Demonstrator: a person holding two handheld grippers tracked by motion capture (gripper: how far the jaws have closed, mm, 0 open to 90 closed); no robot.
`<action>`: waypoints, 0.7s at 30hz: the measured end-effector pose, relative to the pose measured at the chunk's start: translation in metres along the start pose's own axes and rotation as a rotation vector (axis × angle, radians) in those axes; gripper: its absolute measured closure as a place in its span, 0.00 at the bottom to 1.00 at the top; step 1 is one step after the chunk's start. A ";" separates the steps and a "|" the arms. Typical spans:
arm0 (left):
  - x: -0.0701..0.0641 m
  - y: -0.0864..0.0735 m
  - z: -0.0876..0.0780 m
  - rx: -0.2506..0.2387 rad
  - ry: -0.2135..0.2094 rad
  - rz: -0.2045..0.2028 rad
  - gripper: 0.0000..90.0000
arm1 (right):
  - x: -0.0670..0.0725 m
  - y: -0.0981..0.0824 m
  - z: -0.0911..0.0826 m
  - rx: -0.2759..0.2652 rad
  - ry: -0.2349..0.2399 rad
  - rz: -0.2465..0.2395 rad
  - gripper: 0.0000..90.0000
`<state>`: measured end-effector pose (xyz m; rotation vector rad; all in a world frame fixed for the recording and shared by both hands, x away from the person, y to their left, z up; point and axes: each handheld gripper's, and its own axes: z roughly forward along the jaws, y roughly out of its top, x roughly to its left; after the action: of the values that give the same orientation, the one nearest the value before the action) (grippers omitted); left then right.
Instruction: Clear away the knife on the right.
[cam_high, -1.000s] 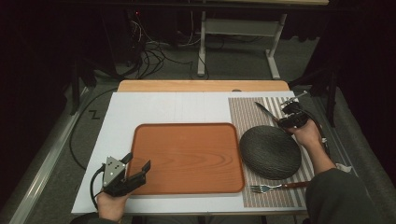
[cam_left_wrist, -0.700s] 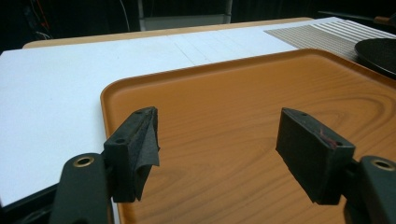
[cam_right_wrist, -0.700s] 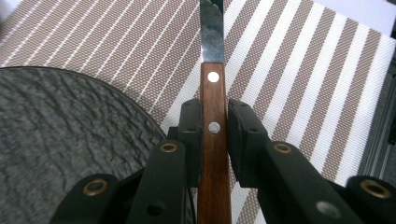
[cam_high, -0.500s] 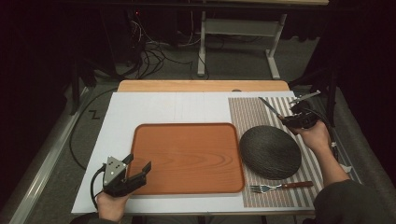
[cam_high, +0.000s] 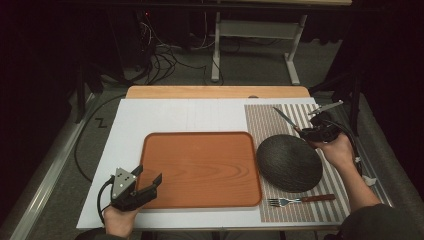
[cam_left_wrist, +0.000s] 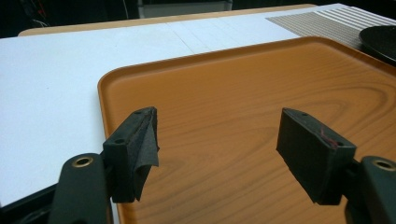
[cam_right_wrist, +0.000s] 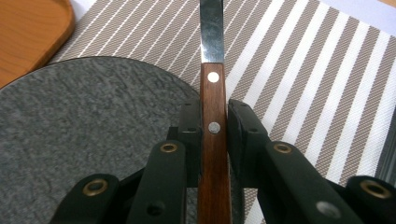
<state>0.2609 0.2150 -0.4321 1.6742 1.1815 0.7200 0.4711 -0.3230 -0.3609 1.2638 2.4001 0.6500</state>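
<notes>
Right claw (cam_right_wrist: 215, 135) clenched on knife (cam_right_wrist: 213, 100) by its wooden handle, blade over striped placemat (cam_high: 300, 120), just beside dark plate (cam_high: 289, 162), which is bare. Fork (cam_high: 300, 200) lies on placemat near plate. Wooden tray (cam_high: 200, 167) holds nothing. Left claw (cam_left_wrist: 217, 154) released, over tray's near corner on worktop (cam_high: 165, 117).

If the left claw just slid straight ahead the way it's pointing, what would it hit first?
Probably nothing soon: the left claw, open, already sits over the wooden tray with bare tray surface ahead. Further along lies the dark plate, though depth is hard to judge.
</notes>
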 end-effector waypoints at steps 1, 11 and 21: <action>0.000 0.000 0.000 -0.001 0.000 0.001 0.33 | 0.001 0.000 -0.001 -0.002 0.002 -0.001 0.88; 0.000 0.000 0.000 -0.002 0.004 0.006 0.33 | 0.015 -0.009 -0.005 -0.014 0.026 -0.019 0.87; 0.000 0.000 0.000 -0.005 0.014 0.007 0.31 | 0.035 -0.016 -0.011 -0.019 0.056 -0.048 0.87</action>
<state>0.2608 0.2152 -0.4323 1.6725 1.1831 0.7400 0.4356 -0.3046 -0.3638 1.1910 2.4560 0.7011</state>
